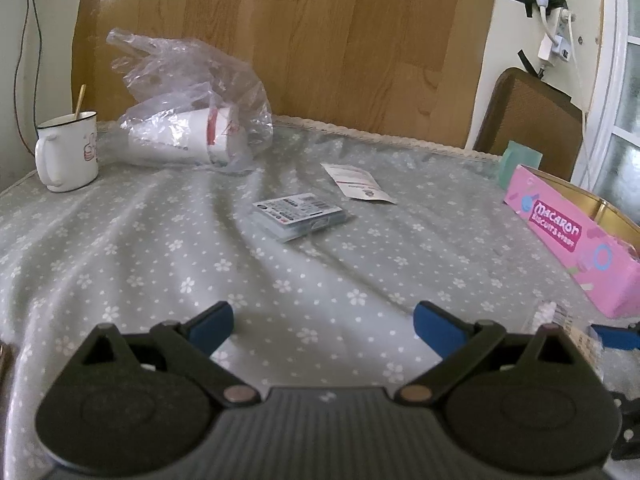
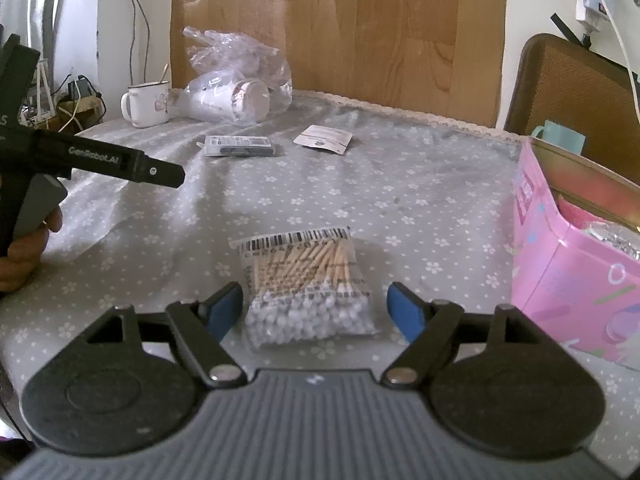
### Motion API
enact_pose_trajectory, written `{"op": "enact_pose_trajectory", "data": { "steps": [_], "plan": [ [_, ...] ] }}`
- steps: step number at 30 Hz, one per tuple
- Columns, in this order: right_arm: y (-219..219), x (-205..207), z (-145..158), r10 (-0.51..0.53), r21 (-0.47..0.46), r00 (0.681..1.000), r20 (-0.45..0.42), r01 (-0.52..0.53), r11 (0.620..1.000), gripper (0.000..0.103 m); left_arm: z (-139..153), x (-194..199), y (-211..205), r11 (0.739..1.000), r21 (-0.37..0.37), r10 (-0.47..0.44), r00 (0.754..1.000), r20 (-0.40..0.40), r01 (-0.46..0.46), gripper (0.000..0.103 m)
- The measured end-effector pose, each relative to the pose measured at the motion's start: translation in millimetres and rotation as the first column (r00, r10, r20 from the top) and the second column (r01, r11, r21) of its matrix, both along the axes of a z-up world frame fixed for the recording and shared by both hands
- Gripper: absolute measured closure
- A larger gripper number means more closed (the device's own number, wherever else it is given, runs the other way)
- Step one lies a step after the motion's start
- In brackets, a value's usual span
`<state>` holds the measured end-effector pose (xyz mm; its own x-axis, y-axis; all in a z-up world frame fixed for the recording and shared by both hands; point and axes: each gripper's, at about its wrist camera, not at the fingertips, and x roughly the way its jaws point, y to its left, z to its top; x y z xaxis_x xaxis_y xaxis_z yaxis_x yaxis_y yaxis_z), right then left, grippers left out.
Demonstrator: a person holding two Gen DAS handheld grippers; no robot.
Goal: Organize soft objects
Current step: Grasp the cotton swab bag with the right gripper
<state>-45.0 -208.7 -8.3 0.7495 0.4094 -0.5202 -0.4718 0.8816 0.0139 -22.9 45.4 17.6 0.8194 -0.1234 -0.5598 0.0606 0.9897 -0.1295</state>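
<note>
The right gripper (image 2: pixel 315 307) hovered low over the bench (image 2: pixel 400 200), its jaws spread wide on either side of a swab bag (image 2: pixel 308 286). The bag lay flat on the flowered cloth (image 1: pixel 120 240), barcode end away from the camera and cotton tips toward it, touching neither blue finger (image 2: pixel 406 312) as far as the view showed.

The left gripper (image 1: pixel 324 322) also had its jaws wide open, with only cloth between them. In the right wrist view its black body (image 2: pixel 120 162) reached in from the left, held by a hand (image 2: pixel 24 252).

Further back on the bench lay a flat packet (image 1: pixel 298 216) and, just beyond it to the right, a white sachet (image 1: pixel 358 182). At the far edge a plastic bag (image 1: pixel 192 100) held a paper cup (image 1: pixel 184 140) lying on its side, with a mug (image 1: pixel 66 152) near it on the left. A pink box (image 2: pixel 576 276) stood open at the right of the bench, close beside the swab bag, with some things inside that could not be made out. A teal cup (image 1: pixel 518 162) stood behind it.
</note>
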Motion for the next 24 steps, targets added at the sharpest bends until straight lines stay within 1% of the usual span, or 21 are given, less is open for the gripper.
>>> {"op": "enact_pose_trajectory", "data": {
  "steps": [11,19,21,22,23,24],
  "plan": [
    [-1.7,-0.4,-0.3,-0.004,0.005,1.000,-0.004,0.004,1.000,0.021,1.0,-0.2,1.1,1.000,-0.011,-0.013,1.000,0.005,0.013,0.003],
    [-2.9,-2.0,-0.1,-0.002,0.020,1.000,0.002,0.002,1.000,0.022,0.5,0.1,0.7,1.000,-0.005,-0.010,1.000,0.003,0.010,0.003],
    [-3.3,-2.9,0.1,0.009,0.028,1.000,0.002,-0.009,1.000,0.023,0.2,0.4,0.3,1.000,-0.003,-0.010,1.000,0.001,0.010,0.003],
    [-2.6,-3.4,0.1,0.015,0.028,1.000,0.003,-0.015,1.000,0.028,0.0,0.5,0.3,1.000,-0.002,-0.010,1.000,0.000,0.010,0.003],
    [-1.8,-3.5,-0.4,0.020,0.025,1.000,0.000,-0.020,0.999,0.035,-0.2,1.1,0.5,1.000,-0.001,-0.011,1.000,-0.001,0.011,0.003],
    [-1.3,-2.7,-0.7,0.022,0.020,1.000,-0.004,-0.022,1.000,0.038,-0.3,1.4,0.5,1.000,-0.001,-0.011,1.000,-0.002,0.011,0.003]
  ]
}}
